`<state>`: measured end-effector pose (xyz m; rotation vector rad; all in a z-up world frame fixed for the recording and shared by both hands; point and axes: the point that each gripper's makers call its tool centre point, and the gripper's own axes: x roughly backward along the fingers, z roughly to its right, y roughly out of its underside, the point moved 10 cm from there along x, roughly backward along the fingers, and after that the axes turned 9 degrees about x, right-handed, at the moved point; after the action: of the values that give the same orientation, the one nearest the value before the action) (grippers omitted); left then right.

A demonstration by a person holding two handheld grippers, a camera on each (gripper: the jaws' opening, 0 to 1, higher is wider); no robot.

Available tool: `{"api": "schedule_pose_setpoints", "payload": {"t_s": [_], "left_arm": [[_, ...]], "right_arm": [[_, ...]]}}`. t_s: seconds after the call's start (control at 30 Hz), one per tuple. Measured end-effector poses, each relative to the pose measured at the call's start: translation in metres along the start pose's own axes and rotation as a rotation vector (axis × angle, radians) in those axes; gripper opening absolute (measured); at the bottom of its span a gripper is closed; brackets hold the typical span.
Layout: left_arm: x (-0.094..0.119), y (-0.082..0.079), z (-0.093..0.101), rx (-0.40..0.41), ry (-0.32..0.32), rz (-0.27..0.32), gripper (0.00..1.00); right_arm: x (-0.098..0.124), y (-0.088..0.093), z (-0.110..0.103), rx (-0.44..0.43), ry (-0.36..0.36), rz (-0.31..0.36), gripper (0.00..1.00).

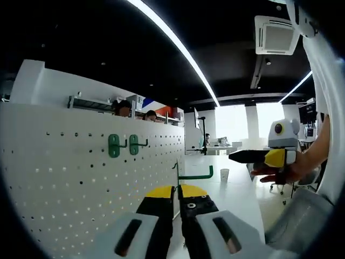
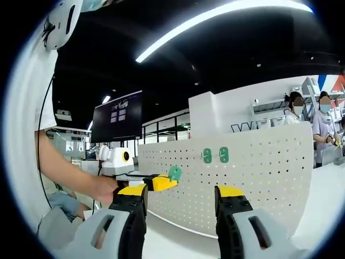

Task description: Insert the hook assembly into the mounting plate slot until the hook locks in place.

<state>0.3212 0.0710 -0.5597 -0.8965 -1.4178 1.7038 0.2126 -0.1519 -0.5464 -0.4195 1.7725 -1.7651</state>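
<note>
White pegboard [image 1: 81,183], flat panel with a regular grid of small round holes, filling the left of the left gripper view and standing at centre right in the right gripper view. Two green hooks [image 1: 123,144] (plastic base plates, dark prongs) mounted on it side by side at upper centre. Left gripper [image 1: 179,194], yellow-tipped black jaws closed on a third green hook [image 1: 197,175], thin L-shaped rod. Right gripper [image 2: 180,194], jaws spread wide, nothing between them. White tabletop [image 1: 232,199] beneath.
</note>
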Motion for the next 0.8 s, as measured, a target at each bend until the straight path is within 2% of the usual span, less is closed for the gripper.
{"api": "schedule_pose_setpoints", "payload": {"t_s": [0.03, 0.23, 0.37, 0.57, 0.73, 0.8], "left_arm": [[0.000, 0.000, 0.001, 0.001, -0.001, 0.001, 0.03], [0.002, -0.002, 0.000, -0.005, -0.009, 0.002, 0.03], [0.002, -0.003, -0.001, -0.009, -0.013, 0.005, 0.03], [0.000, -0.004, 0.000, -0.013, -0.012, 0.002, 0.03], [-0.001, -0.004, 0.004, -0.019, -0.023, 0.000, 0.03], [0.000, -0.004, 0.005, -0.018, -0.030, 0.000, 0.03]], "right_arm": [[0.000, 0.000, 0.001, -0.055, 0.002, 0.018, 0.45], [0.000, 0.008, 0.004, -0.203, -0.016, 0.006, 0.42], [0.001, 0.010, 0.006, -0.249, -0.007, 0.022, 0.41], [0.001, 0.012, 0.005, -0.250, -0.009, 0.011, 0.39], [-0.003, 0.008, 0.002, -0.183, -0.007, 0.010, 0.35], [-0.005, 0.008, 0.002, -0.190, -0.010, 0.012, 0.34]]}}
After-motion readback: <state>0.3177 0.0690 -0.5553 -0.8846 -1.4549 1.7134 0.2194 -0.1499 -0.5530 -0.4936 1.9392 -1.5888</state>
